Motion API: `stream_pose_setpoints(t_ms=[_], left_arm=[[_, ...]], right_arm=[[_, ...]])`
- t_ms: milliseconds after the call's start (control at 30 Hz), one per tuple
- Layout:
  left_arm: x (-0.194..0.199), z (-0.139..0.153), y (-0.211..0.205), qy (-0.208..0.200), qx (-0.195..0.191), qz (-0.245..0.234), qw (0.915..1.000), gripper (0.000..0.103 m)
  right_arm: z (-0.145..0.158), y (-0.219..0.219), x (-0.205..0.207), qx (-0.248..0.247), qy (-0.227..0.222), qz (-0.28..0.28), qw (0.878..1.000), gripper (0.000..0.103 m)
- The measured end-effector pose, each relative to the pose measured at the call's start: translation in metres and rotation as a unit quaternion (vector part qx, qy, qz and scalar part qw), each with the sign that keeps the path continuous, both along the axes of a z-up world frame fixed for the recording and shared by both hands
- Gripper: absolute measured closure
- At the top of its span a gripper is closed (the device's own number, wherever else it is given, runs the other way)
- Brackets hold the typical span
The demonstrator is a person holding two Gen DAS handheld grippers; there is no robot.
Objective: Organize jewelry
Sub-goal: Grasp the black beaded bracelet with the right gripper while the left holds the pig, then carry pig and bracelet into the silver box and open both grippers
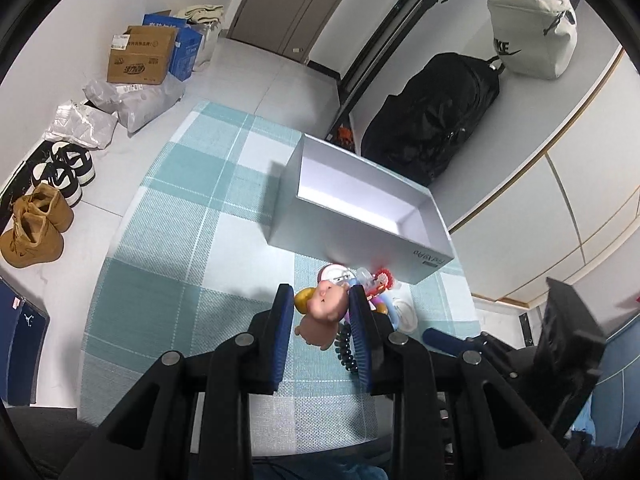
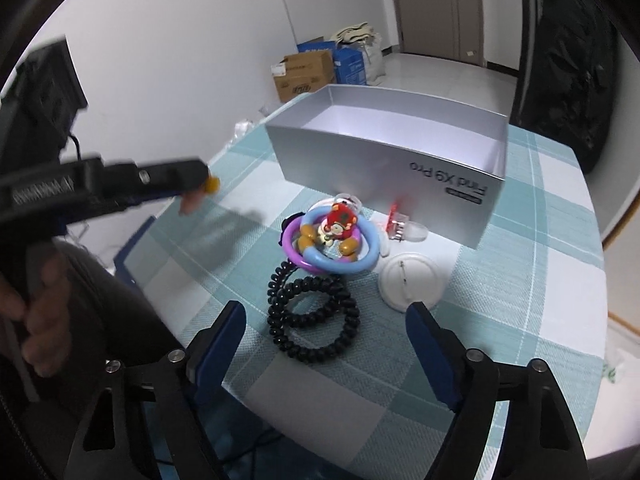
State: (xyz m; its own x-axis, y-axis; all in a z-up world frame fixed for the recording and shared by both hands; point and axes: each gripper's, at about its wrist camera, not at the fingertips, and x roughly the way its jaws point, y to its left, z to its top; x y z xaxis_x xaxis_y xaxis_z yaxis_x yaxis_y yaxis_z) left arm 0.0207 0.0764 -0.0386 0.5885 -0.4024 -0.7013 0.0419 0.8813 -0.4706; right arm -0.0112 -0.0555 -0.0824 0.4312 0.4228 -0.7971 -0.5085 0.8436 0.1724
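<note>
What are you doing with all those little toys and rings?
I'm tidying trinkets into the silver box on the checked tablecloth. The left gripper is closed on a small pink pig charm, lifted above the table. The right gripper is open and empty, near the black spiral hair ties. The blue and purple rings, a red figure and a white round lid still lie in front of the box, which looks empty.
</note>
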Motion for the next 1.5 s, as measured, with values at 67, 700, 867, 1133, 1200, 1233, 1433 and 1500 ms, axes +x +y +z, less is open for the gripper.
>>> stream_pose_setpoints(t_ms=[67,700,867,1133,1200,1233,1433,1500], left_arm=[[-0.001,0.001,0.001,-0.003,0.000,-0.001,1.0000,0.080],[-0.003,0.001,0.002,-0.005,0.003,0.004,1.0000,0.080],[-0.001,0.002,-0.001,-0.005,0.002,0.008,1.0000,0.080],[0.007,0.016,-0.015,-0.029,0.005,0.002,0.9996,0.080],[0.012,0.017,-0.019,-0.031,0.010,-0.001,0.9995,0.080],[0.016,0.018,-0.021,-0.029,0.012,-0.004,0.9995,0.080],[0.043,0.023,-0.032,-0.025,0.018,-0.024,0.9992,0.080],[0.052,0.025,-0.033,-0.023,0.015,-0.029,0.9992,0.080]], right_arm=[[-0.004,0.005,0.000,-0.006,0.003,0.010,1.000,0.028],[-0.006,0.017,-0.013,-0.039,-0.024,0.037,0.998,0.055],[0.006,0.005,-0.010,0.001,-0.019,0.021,1.000,0.055],[0.038,-0.026,0.000,0.098,-0.038,-0.017,0.994,0.055],[0.047,-0.037,0.006,0.125,-0.040,-0.030,0.991,0.055],[0.051,-0.042,0.008,0.133,-0.040,-0.035,0.990,0.055],[0.074,-0.054,0.043,0.159,-0.043,-0.051,0.985,0.055],[0.078,-0.055,0.054,0.160,-0.039,-0.053,0.985,0.055]])
